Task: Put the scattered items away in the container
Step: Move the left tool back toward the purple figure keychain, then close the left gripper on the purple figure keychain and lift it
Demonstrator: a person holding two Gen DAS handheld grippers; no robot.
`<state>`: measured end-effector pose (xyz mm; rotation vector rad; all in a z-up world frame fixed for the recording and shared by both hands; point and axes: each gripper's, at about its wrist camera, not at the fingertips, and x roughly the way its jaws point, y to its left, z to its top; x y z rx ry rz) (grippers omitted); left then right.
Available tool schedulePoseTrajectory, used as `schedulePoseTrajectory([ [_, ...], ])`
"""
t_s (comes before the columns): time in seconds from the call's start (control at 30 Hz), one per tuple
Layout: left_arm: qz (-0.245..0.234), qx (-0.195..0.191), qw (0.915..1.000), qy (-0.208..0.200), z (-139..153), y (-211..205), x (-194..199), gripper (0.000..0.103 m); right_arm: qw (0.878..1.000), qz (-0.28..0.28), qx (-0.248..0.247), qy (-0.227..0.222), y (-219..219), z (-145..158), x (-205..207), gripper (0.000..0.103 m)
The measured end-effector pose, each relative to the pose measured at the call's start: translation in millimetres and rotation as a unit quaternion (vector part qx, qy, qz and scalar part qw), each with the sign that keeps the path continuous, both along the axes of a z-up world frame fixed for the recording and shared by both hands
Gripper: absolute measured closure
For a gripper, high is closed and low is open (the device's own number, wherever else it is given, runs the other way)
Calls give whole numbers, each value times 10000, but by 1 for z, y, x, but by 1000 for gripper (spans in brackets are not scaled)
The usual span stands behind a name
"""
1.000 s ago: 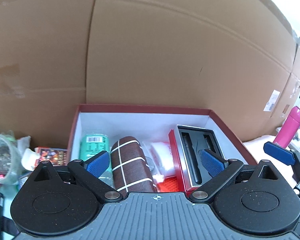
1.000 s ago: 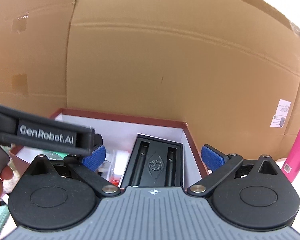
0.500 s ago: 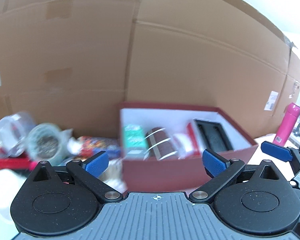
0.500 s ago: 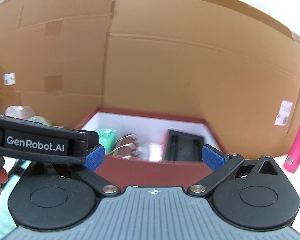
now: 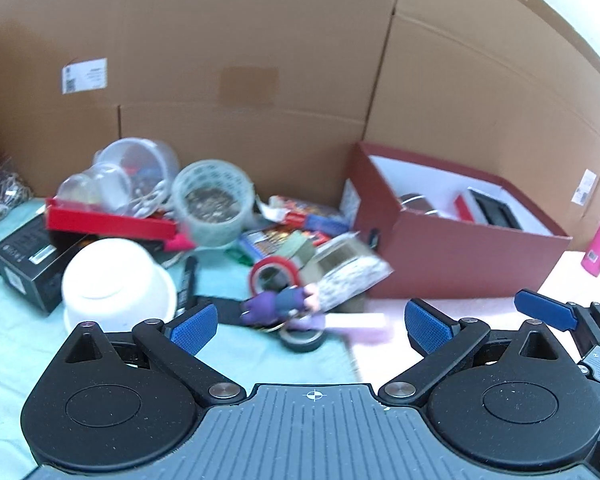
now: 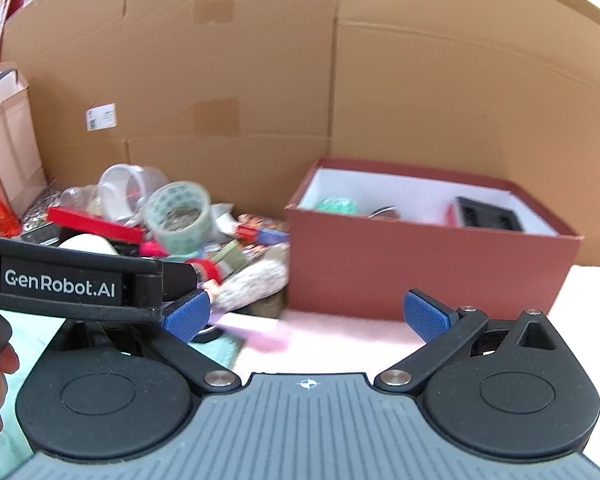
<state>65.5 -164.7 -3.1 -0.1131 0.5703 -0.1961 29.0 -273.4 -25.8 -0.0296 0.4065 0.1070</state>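
**Pile lies left of the box**

Both my tongs, left gripper (image 5: 312,320) and right gripper (image 6: 306,314), hang released and empty. The scattered pile (image 5: 284,280) sits dead ahead of my left, nearer it; the red box (image 5: 460,256) stands right.

The box (image 5: 456,260) stands on the bench (image 5: 452,320) at the right, with cardboard sheets (image 5: 260,60) behind it. The clutter lies to its left: an upturned bowl (image 5: 116,284) nearest, a mesh cup (image 5: 214,204) behind it, and tape rolls (image 5: 274,276) just beside the box. Inside the box sits what seems a tray (image 6: 488,216), at the right.
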Motion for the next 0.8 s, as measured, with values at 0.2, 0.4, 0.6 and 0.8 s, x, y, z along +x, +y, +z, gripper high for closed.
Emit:
schedulePoseTrajectory([
  [0.2,-62,-135,9996,222,-19,27,14,0,9995,148,107,256,19,-15,12,0],
  [0.4,-238,160,9992,265,-31,28,34,11,9976,62,292,619,26,-29,36,1],
  [0.6,-519,192,9976,412,-39,25,61,19,9958,112,371,833,25,-36,52,7],
  [0.8,-669,266,9965,435,-43,17,76,19,9940,106,418,1005,23,-41,65,13],
])
